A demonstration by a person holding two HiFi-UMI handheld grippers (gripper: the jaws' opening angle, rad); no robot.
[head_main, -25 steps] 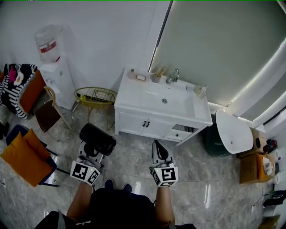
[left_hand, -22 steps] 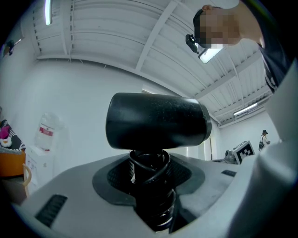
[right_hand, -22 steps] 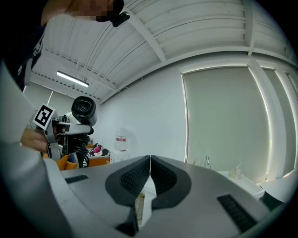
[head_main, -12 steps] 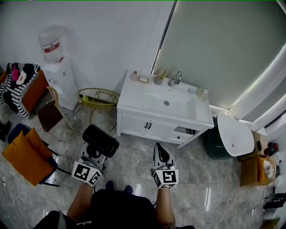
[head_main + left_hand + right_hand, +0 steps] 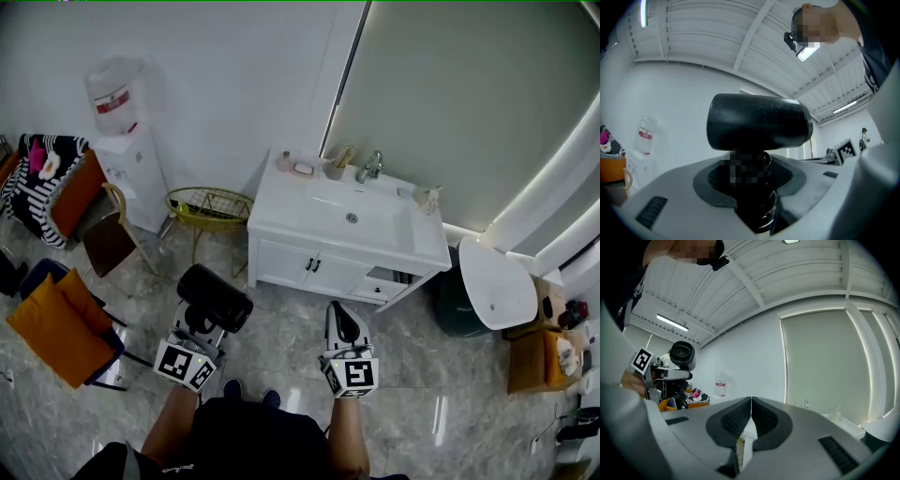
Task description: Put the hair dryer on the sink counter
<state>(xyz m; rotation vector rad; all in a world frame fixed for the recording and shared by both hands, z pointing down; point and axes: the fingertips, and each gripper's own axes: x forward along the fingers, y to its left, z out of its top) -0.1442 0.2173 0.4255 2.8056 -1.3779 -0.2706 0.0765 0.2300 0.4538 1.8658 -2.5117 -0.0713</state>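
A black hair dryer stands upright in my left gripper, which is shut on its handle; its round barrel rises above the jaws in the left gripper view. My right gripper is shut with nothing in it, its pads meeting edge to edge. The white sink counter with basin and tap stands ahead of both grippers, across a stretch of floor. From the right gripper view the hair dryer shows at the left, held up level with the camera.
On the counter's back edge stand a soap dish, a cup and a small item by the tap. A yellow wire basket, a water dispenser and chairs are at the left; a white round lid over a green bin at the right.
The whole view has shifted slightly: counter and grippers sit a little lower and to the right in the head view. Both grippers keep the same pose and grip.
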